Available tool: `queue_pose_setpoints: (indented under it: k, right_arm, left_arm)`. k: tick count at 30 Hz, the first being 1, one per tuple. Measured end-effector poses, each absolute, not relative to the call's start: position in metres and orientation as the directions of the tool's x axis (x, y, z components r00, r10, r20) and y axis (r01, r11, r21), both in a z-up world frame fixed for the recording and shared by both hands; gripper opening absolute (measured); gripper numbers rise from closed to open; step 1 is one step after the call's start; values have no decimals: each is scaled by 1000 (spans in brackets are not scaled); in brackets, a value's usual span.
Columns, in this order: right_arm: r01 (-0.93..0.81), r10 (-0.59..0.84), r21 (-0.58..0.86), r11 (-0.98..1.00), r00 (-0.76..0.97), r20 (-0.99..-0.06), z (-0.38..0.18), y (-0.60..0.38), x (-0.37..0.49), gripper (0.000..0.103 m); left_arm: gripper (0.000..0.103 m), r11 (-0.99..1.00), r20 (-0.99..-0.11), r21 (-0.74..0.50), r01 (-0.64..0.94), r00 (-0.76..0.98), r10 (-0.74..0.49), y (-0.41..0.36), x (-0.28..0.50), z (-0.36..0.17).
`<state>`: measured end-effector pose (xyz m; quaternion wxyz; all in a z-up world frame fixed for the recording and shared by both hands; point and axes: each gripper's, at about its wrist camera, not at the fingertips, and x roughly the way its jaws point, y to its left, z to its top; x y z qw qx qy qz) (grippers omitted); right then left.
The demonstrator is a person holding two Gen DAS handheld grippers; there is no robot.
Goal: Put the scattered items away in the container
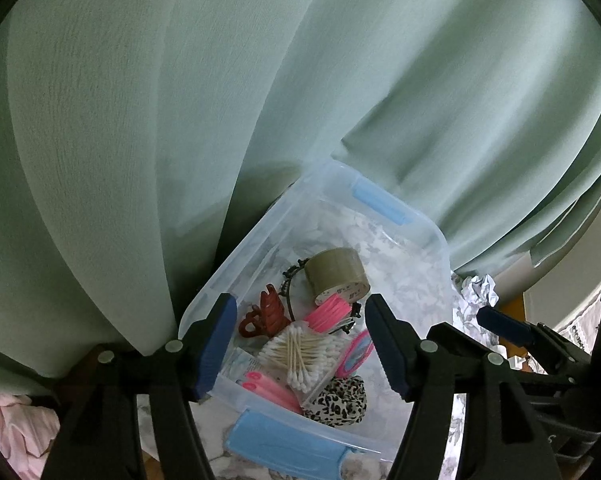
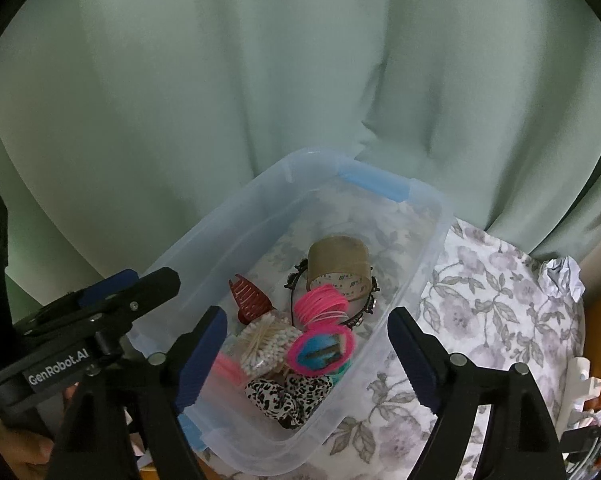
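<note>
One pale green curtain [image 2: 260, 80] hangs behind the work area and fills the background in both wrist views. Below it lies one floral-print cloth [image 2: 492, 304], covering the surface to the right of the bin. One clear plastic container [image 2: 428, 248], with a blue latch at each of its two short ends, sits on that cloth, its far end against the curtain. Two grippers are poised above the near part of the container: the left gripper [image 1: 300, 344] has its blue-padded jaws apart with nothing between them, and the right gripper [image 2: 306, 356] likewise stands with jaws apart and empty. Inside the container, counted: one roll of brown tape [image 2: 339, 266] on its side towards the middle; one leopard-print scrunchie [image 2: 284, 396] at the near end; one clear packet of cotton swabs [image 2: 264, 344]; one dark red claw clip [image 2: 250, 298]; one black headband [image 2: 366, 312] curving under the tape; one coil of pink band [image 2: 320, 304] just beside the tape; and one pink-rimmed oval item with a blue centre [image 2: 320, 350], its nature unclear. One crumpled white paper ball [image 2: 564, 276] lies outside the container, at the cloth's far right edge, well apart from it.
</note>
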<state>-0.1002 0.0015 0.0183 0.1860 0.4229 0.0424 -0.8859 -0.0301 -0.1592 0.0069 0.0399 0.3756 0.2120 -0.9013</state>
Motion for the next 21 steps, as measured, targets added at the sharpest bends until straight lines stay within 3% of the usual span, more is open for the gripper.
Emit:
queue_pose_setpoints:
  k: [16, 21]
  right_arm:
    - [349, -291, 92, -932, -574, -765, 25, 12, -87, 86]
    - [347, -296, 100, -933, -576, -762, 27, 16, -84, 86]
  left_arm:
    - [70, -917, -695, -334, 219, -714, 83, -149, -25, 16]
    - [77, -920, -695, -325, 219, -716, 75, -148, -22, 18]
